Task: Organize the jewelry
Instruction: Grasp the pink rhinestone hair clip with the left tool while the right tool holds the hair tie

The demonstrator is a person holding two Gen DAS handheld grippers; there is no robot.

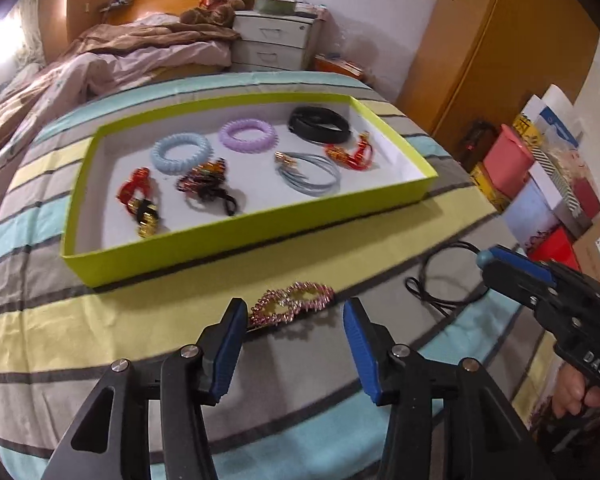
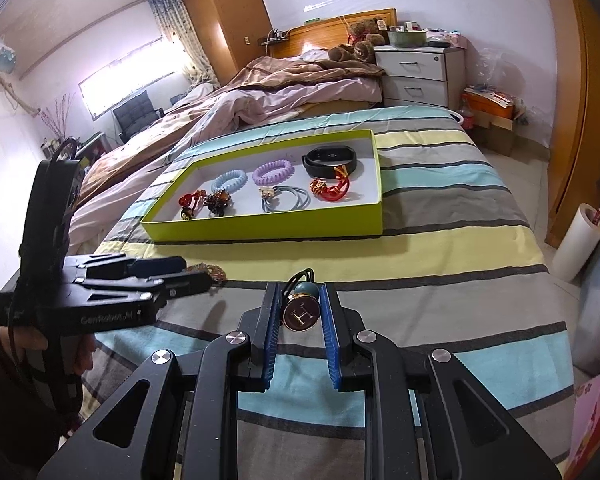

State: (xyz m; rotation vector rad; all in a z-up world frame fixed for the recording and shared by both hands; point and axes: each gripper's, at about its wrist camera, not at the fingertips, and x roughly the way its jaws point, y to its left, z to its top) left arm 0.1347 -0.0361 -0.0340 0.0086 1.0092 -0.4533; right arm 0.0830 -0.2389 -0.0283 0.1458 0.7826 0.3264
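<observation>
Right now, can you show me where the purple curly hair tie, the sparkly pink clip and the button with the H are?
Purple curly hair tie (image 1: 247, 135), left wrist view, on its front coil.
Sparkly pink clip (image 1: 290, 304), left wrist view, on its beaded middle.
Button with the H (image 2: 301, 314), right wrist view, on its dark face.

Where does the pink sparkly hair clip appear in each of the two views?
Left wrist view: the pink hair clip lies low in the middle, on the bedspread just ahead of the left tongs.
Right wrist view: only its edge shows at middle left, behind the left tongs.
Shared landmark: the green tray, beyond the clip.
</observation>
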